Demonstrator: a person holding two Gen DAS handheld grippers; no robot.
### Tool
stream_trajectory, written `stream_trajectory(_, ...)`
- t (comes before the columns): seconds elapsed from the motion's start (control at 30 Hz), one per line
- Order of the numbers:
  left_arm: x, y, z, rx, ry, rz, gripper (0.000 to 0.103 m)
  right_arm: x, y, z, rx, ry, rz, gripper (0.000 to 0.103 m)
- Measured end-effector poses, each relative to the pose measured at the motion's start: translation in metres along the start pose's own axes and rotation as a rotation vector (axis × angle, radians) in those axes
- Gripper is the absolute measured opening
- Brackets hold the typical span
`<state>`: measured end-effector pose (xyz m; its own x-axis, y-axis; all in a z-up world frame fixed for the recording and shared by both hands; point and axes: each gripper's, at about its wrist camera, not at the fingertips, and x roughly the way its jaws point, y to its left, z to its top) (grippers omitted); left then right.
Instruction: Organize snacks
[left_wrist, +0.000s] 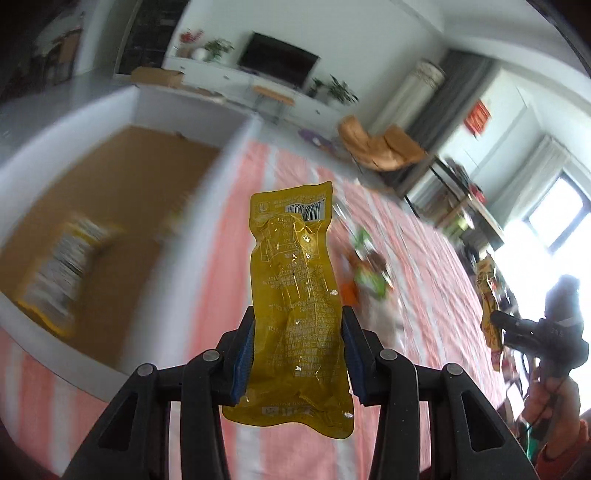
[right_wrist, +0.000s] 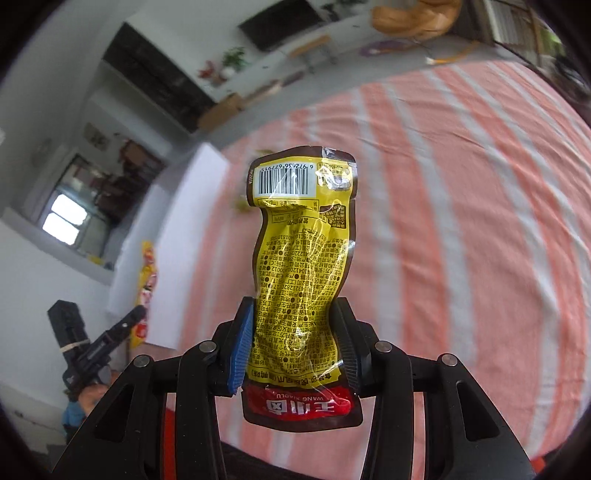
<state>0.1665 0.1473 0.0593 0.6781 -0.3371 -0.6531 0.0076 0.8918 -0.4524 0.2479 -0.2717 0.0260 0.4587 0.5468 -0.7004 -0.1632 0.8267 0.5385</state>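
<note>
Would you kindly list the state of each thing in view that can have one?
Left gripper: shut on yellow packet, held up.
Right gripper: shut on barcode packet, held up.
Box: open, one snack bag lying inside.
Green packets: loose on the striped cloth.

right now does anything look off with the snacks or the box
Nothing looks damaged. Both grippers hold sealed yellow packets: the left gripper grips a yellow packet; the right gripper a barcoded packet. One bag lies in the box.
</note>
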Motion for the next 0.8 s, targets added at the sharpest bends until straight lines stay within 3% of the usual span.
stream_trajectory(0.23, -0.045, 0.101, 0.072, -0.047, -0.043, 0.294, 0.044, 0.083, 0.197, 0.039, -0.212, 0.043, 0.208, 0.045)
stream_trajectory(0.3, -0.048, 0.126, 0.078, -0.078, -0.043, 0.366, 0.048, 0.110, 0.247, 0.042, -0.269, 0.056, 0.247, 0.052)
stream_trajectory(0.33, -0.052, 0.141, 0.080, -0.105, -0.051, 0.400, 0.053, 0.126, 0.272, 0.043, -0.286, 0.065, 0.277, 0.057)
stream_trajectory(0.4, -0.060, 0.159, 0.075, -0.144, -0.073, 0.444, 0.094, 0.153, 0.304, 0.042, -0.319, 0.076, 0.325, 0.078)
stream_trajectory(0.47, -0.068, 0.166, 0.067, -0.161, -0.126, 0.467, 0.099, 0.170, 0.324, 0.038, -0.357, 0.067, 0.288, 0.079)
stream_trajectory(0.6, -0.077, 0.151, 0.046, -0.135, -0.162, 0.441, 0.099, 0.166, 0.300, 0.024, -0.408, 0.002, 0.201, 0.079)
stream_trajectory(0.7, -0.076, 0.105, 0.020, -0.055, -0.170, 0.359, 0.099, 0.149, 0.242, 0.005, -0.454, -0.097, 0.033, 0.079)
stream_trajectory(0.8, -0.061, 0.043, -0.014, 0.062, -0.132, 0.218, 0.099, 0.130, 0.156, -0.011, -0.434, -0.162, -0.170, 0.079)
